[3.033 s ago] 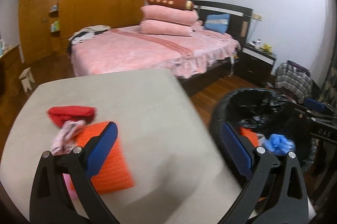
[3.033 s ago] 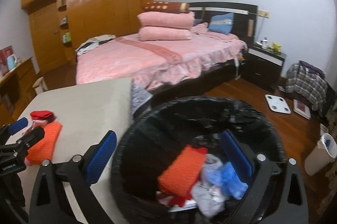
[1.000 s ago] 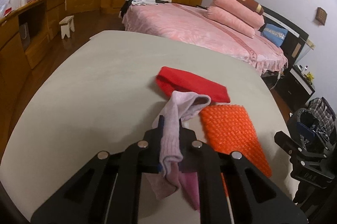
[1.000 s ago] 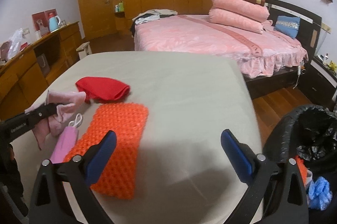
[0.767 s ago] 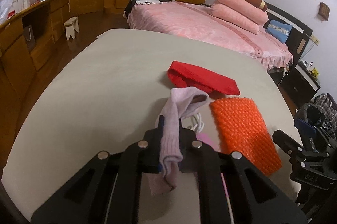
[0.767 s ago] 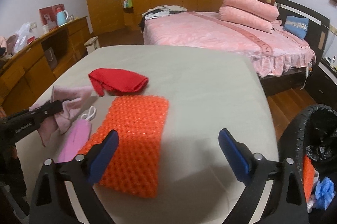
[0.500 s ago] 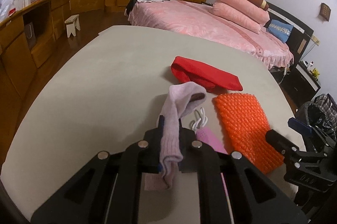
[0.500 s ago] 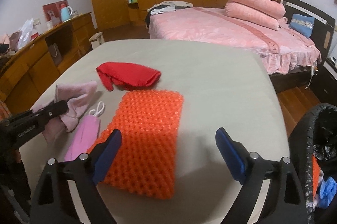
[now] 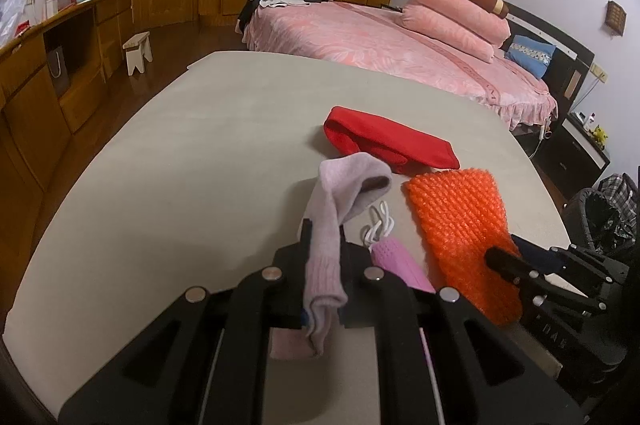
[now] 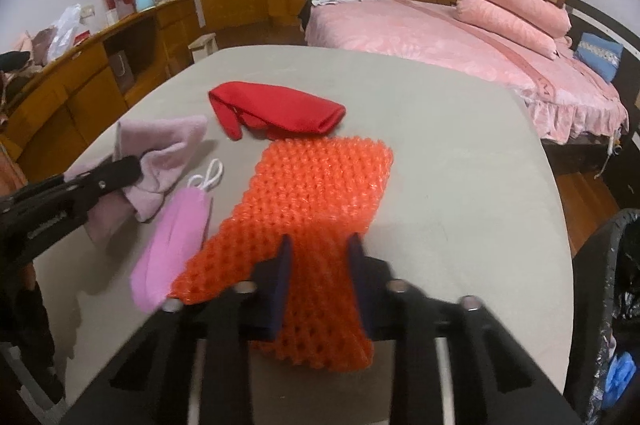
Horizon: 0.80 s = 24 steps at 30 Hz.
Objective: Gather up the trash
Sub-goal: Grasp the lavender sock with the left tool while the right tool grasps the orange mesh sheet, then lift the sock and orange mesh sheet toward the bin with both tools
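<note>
Left gripper (image 9: 323, 239) is clamped narrow on a pale pink sock (image 9: 340, 201), which drapes over its jaws and hangs a little above the grey table (image 9: 192, 153), at the near left of the items. Just right of it a pink face mask (image 10: 172, 245) lies flat with its white loops toward the far side, and beyond both rests a folded red cloth (image 10: 276, 113). Right again, the orange bubble wrap (image 10: 312, 201) sprawls across the table's middle; the right gripper (image 10: 320, 265) has its jaws closing on the sheet's near end, which is bunching up between the blue pads (image 10: 282, 265). Far right, off the table edge, stands the black-lined trash bin (image 10: 600, 265) with some rubbish already inside. Both grabs look under way at once — the next move likely calls for a firm pinch, a lift clear of the table, then a swing right over the bin — mask and red cloth remain
</note>
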Each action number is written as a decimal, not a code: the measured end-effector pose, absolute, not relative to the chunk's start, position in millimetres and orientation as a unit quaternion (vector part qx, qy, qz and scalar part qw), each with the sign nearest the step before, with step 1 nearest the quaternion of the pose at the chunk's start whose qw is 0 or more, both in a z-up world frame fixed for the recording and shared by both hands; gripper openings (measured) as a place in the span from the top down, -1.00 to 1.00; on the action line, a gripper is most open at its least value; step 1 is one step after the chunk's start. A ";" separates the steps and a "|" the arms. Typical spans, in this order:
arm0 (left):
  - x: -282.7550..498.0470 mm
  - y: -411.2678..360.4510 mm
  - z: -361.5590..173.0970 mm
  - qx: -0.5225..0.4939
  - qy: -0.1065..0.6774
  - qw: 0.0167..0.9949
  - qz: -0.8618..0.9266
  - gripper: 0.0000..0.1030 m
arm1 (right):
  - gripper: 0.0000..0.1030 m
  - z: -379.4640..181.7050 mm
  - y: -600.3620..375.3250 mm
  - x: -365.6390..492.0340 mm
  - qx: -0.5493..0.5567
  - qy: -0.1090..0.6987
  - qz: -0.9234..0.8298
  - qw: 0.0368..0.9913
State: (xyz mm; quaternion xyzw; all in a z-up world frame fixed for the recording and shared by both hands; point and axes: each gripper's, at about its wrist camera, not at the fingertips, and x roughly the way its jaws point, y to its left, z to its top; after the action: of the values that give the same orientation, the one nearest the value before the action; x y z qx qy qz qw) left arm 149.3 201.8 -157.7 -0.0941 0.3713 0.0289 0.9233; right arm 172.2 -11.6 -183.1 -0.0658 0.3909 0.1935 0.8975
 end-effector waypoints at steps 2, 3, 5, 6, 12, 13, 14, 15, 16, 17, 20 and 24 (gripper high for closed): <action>148.7 201.8 -157.4 -0.093 0.371 0.924 0.029 0.83 | 0.71 -181.1 -12.6 170.5 -0.063 0.386 0.198 0.899; 148.7 201.8 -156.9 -0.093 0.370 0.924 0.029 0.83 | 0.72 -180.1 -13.2 170.8 -0.063 0.384 0.199 0.899; 149.4 201.4 -155.0 -0.091 0.370 0.924 0.029 0.83 | 0.72 -175.9 -14.9 168.7 -0.060 0.377 0.202 0.902; 149.1 200.9 -153.4 -0.090 0.368 0.925 0.029 0.83 | 0.72 -172.2 -17.0 167.3 -0.055 0.372 0.203 0.904; 146.1 193.2 -141.1 -0.082 0.360 0.929 0.028 0.84 | 0.72 -154.2 -26.1 166.1 -0.045 0.360 0.197 0.911; 145.1 190.9 -139.8 -0.080 0.359 0.929 0.027 0.84 | 0.72 -152.3 -27.4 166.0 -0.042 0.359 0.196 0.911; 144.7 188.8 -137.4 -0.079 0.358 0.930 0.026 0.84 | 0.72 -149.8 -29.4 165.7 -0.040 0.357 0.195 0.913; 144.7 187.1 -136.1 -0.078 0.357 0.930 0.025 0.85 | 0.72 -147.3 -31.4 165.4 -0.038 0.356 0.194 0.914; 144.2 185.1 -133.7 -0.077 0.356 0.931 0.024 0.85 | 0.72 -144.7 -33.4 164.5 -0.036 0.354 0.193 0.915; 144.2 183.2 -132.1 -0.077 0.354 0.932 0.023 0.85 | 0.72 -143.4 -34.5 163.0 -0.035 0.352 0.192 0.916; 143.4 177.5 -125.6 -0.075 0.349 0.934 0.017 0.85 | 0.72 -135.4 -40.0 158.2 -0.030 0.343 0.188 0.920; 142.2 167.2 -115.5 -0.071 0.340 0.938 0.008 0.85 | 0.72 -122.7 -49.9 156.1 -0.026 0.334 0.179 0.925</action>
State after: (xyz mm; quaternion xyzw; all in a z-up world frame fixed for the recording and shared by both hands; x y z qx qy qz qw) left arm 142.2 167.2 -115.5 -0.0708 0.3400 0.0077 0.9377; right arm 156.1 -49.9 -122.7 -0.0257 0.3338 0.1786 0.9252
